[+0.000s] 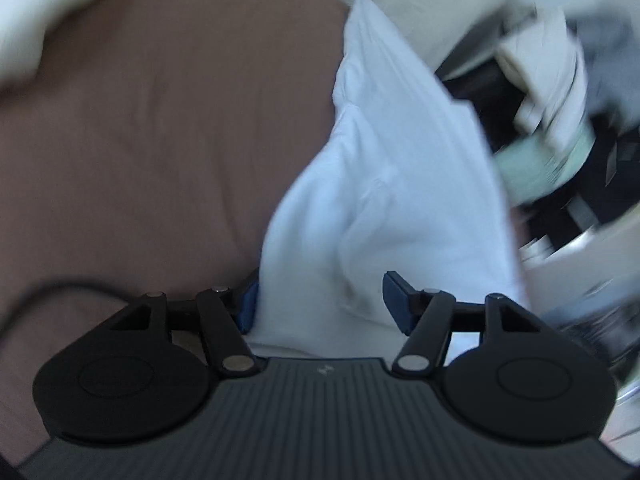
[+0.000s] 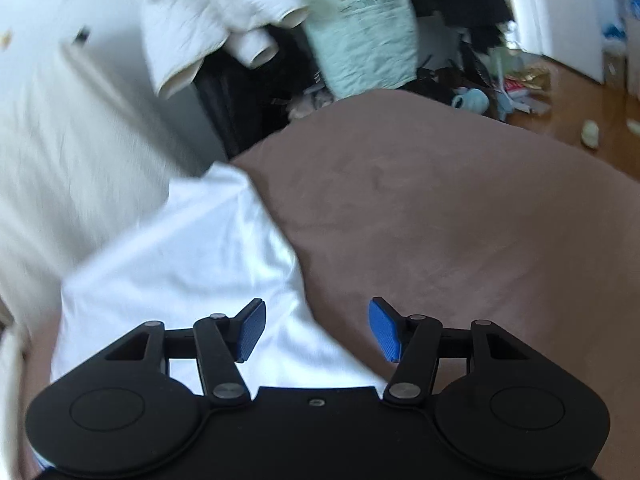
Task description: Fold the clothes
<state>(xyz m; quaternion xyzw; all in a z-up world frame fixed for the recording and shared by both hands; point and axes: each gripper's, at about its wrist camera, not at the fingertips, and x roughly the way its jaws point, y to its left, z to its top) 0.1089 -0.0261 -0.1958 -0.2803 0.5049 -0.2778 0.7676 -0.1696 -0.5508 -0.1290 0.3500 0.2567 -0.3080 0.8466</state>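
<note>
Both views blurred. Left gripper (image 1: 322, 304) spread around white garment (image 1: 384, 184), contact unclear; right gripper (image 2: 316, 330) spread, empty.

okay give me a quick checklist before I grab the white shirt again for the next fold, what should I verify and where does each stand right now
1. Left gripper free to grasp: ok, jaws apart, white shirt between them, pads not pressing.
2. Right gripper free to grasp: ok, jaws apart, over the shirt's edge.
3. Shirt resting on the brown bedcover: ok.
4. Shirt flat: not ok, it is bunched and creased in the left wrist view.
5. Bare cover beside the shirt for folding: ok.
6. Which seam or corner lies under each gripper: cannot tell, both views are blurred.
</note>
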